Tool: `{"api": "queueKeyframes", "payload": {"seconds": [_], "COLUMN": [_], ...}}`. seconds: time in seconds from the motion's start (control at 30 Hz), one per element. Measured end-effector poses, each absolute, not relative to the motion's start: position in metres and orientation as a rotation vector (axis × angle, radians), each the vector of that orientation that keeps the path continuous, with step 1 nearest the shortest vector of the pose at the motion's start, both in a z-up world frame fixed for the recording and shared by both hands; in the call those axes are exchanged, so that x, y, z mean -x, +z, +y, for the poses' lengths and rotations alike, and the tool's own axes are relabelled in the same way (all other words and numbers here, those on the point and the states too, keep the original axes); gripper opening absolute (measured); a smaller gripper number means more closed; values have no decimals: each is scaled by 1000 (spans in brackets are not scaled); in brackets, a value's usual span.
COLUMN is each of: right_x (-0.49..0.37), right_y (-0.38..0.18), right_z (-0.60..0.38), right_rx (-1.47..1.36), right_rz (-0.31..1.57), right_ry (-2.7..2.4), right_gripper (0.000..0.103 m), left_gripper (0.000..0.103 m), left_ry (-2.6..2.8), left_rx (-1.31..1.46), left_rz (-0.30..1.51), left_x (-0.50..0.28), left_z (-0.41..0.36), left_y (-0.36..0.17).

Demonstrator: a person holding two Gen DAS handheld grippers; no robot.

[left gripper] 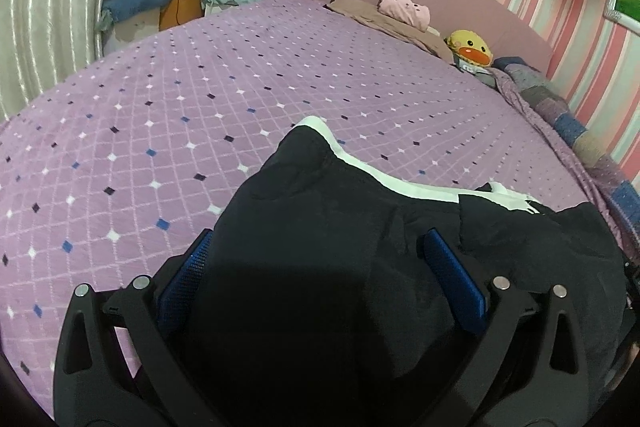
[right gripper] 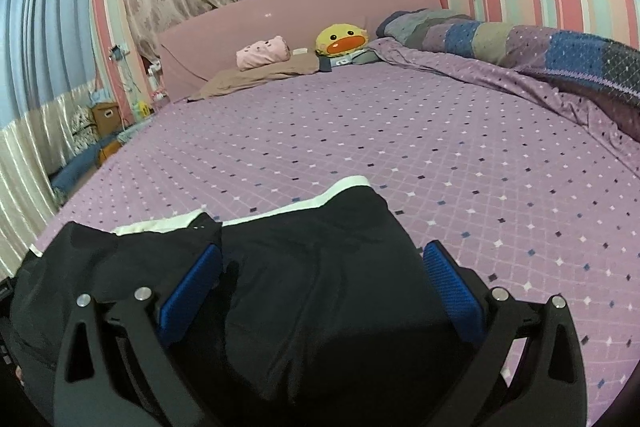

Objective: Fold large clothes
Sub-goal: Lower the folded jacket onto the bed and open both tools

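Observation:
A large black garment (left gripper: 320, 227) with a white band along its far edge lies bunched at the near edge of the purple bed (left gripper: 200, 87). My left gripper (left gripper: 320, 247) stands open, its blue pads wide apart on either side of a raised hump of the black cloth. The same garment (right gripper: 320, 247) shows in the right wrist view. My right gripper (right gripper: 324, 259) is also open, its blue pads spread on either side of the cloth. Whether the pads touch the cloth is unclear.
The purple diamond-pattern bedspread (right gripper: 400, 127) stretches ahead. At the pink headboard (right gripper: 280, 7) lie a brown pillow (right gripper: 260, 75), a pink rolled cloth (right gripper: 262, 53) and a yellow duck plush (right gripper: 342, 41). A patchwork quilt (right gripper: 540, 47) lies bunched on the right.

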State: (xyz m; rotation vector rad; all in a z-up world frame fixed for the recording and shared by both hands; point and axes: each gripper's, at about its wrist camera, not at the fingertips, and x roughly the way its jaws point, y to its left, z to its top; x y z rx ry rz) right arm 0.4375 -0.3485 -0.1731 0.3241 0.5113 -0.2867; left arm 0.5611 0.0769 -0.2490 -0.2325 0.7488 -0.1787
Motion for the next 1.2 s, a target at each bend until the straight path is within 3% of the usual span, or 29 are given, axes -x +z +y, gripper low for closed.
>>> {"api": "queueKeyframes", "payload": {"seconds": [0.23, 0.5, 0.77, 0.93, 1.2], "right_x": [-437, -467, -354, -300, -266], "right_y": [-171, -166, -81, -105, -156], "right_z": [-340, -320, -346, -378, -396], "right_rx": [-285, -74, -103, -181, -462], "right_rz": [494, 769, 697, 879, 924], "right_ry": [-347, -460, -312, -270, -149], "right_gripper": [101, 101, 101, 101, 101], "left_gripper": [100, 100, 100, 100, 100], "left_ry": [-153, 18, -59, -75, -46], "left_rx": [221, 0, -76, -145, -100], "left_rz": [752, 875, 838, 866, 966], "left_x": [-560, -542, -440, -384, -353], "left_z": [74, 58, 75, 88, 117], "left_y": [-251, -231, -162, -162, -184]}}
